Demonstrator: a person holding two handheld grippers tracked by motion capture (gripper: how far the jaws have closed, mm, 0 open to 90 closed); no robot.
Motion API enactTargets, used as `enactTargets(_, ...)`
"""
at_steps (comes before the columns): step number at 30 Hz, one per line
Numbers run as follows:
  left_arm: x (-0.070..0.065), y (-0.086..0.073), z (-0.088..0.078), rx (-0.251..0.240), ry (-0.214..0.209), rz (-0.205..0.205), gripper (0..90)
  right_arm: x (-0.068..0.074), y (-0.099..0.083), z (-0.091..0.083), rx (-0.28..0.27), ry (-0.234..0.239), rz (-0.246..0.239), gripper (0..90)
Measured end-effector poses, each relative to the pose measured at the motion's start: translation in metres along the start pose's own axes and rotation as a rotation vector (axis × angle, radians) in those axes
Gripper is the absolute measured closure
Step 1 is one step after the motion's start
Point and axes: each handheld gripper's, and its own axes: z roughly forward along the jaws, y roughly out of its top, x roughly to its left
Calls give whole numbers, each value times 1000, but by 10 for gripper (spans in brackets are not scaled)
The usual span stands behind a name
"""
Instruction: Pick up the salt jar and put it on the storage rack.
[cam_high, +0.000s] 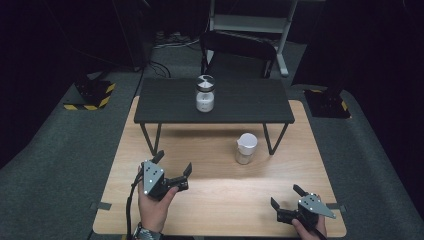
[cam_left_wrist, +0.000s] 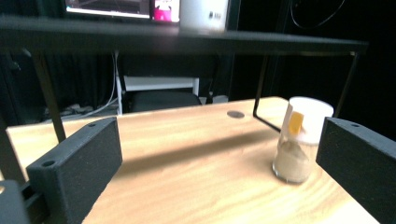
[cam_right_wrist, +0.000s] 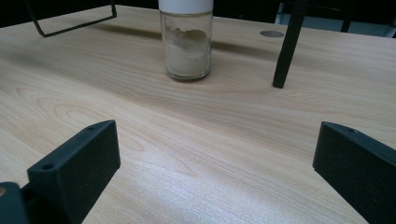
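Both tongs, left (cam_high: 173, 167) and right (cam_high: 286, 196), spread and empty. Jar (cam_high: 246, 148) near worktop (cam_high: 210, 200) centre, probably glass: a fast grab tips it against the shelf leg (cam_high: 268, 140).

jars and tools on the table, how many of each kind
jars: 2, one with a white lid on the wooden table, one with a grey and white lid on the black shelf
tools: 2, left tool and right tool, both open
shelves: 1
total: 5
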Motion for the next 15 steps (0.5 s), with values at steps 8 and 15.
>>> enactTargets(8, 3, -25, -16, 59, 10, -16, 6, 1, 0, 0, 1, -1, -3, 7)
enactTargets(15, 8, -40, -26, 125, 20, -30, 6, 1, 0, 0, 1, -3, -3, 7)
